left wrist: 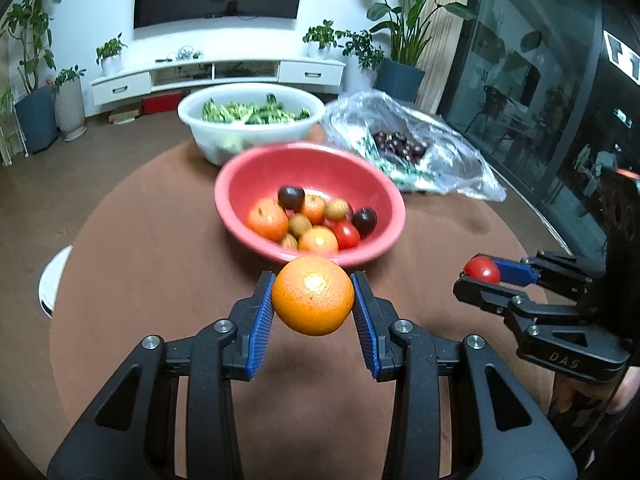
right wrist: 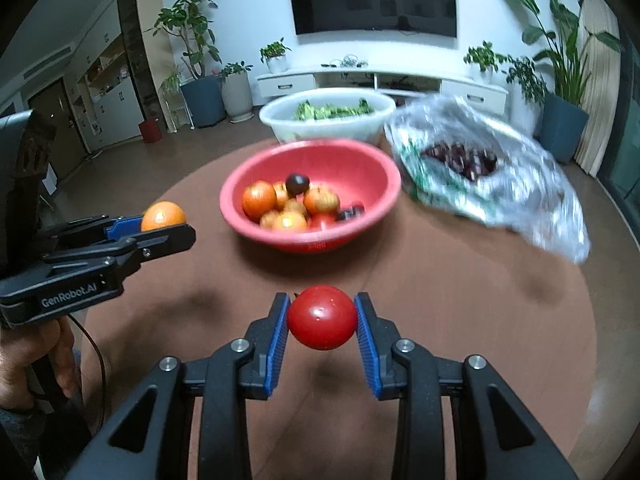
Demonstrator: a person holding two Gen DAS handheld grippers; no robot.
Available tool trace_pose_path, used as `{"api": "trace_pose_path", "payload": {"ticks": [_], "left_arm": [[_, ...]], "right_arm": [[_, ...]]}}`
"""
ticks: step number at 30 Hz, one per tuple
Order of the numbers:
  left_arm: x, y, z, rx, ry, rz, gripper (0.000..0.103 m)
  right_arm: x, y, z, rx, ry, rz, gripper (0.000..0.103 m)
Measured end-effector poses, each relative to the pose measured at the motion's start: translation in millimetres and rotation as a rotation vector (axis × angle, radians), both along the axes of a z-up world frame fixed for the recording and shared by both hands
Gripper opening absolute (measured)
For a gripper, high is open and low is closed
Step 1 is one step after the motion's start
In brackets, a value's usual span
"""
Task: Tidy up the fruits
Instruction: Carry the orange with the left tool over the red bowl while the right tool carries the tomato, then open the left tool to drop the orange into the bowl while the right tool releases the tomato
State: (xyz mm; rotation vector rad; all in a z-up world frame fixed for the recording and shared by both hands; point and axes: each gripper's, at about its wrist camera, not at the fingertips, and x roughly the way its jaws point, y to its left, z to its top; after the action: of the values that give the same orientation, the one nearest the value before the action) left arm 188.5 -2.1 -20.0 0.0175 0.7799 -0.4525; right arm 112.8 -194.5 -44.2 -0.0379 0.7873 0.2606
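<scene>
My left gripper [left wrist: 313,296] is shut on an orange [left wrist: 313,295] and holds it above the table, just in front of the red bowl [left wrist: 256,168]. The bowl holds several oranges, dark plums, small brownish fruits and a tomato. My right gripper [right wrist: 322,317] is shut on a red tomato [right wrist: 322,317], held above the table in front of the red bowl [right wrist: 360,160]. The right gripper shows in the left wrist view [left wrist: 480,274] with the tomato. The left gripper shows in the right wrist view [right wrist: 168,222] with the orange.
A white basin [left wrist: 208,120] of green vegetables stands behind the red bowl. A clear plastic bag [left wrist: 448,152] with dark fruits lies at the back right of the round brown table [left wrist: 160,240]. A white chair [left wrist: 54,280] stands at the table's left edge.
</scene>
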Motion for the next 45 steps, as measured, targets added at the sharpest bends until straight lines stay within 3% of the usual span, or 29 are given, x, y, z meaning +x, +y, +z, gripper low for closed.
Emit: {"api": "trace_pose_path", "payload": {"ticks": [5, 10, 21, 29, 35, 38, 42, 45], "left_arm": [[28, 0, 24, 0.028, -0.041, -0.006, 0.036], [70, -11, 30, 0.063, -0.017, -0.030, 0.036], [125, -43, -27, 0.084, 0.083, -0.060, 0.036], [135, -45, -32, 0.102, 0.060, -0.045, 0.037], [136, -45, -32, 0.088, 0.058, -0.045, 0.052], [135, -46, -31, 0.081, 0.058, -0.048, 0.054], [131, -40, -31, 0.073, 0.058, -0.023, 0.070], [125, -33, -27, 0.070, 0.047, -0.002, 0.075]], "right_arm": [[30, 11, 32, -0.017, -0.045, 0.021, 0.036], [74, 20, 42, -0.039, -0.035, 0.026, 0.036], [154, 21, -8, -0.087, 0.119, -0.007, 0.036], [171, 24, -26, -0.101, 0.144, -0.004, 0.036], [174, 17, -28, -0.088, 0.144, -0.026, 0.038], [173, 14, -27, -0.085, 0.138, -0.029, 0.040], [172, 14, -26, -0.088, 0.127, -0.026, 0.048], [170, 17, -26, -0.084, 0.121, -0.023, 0.054]]}}
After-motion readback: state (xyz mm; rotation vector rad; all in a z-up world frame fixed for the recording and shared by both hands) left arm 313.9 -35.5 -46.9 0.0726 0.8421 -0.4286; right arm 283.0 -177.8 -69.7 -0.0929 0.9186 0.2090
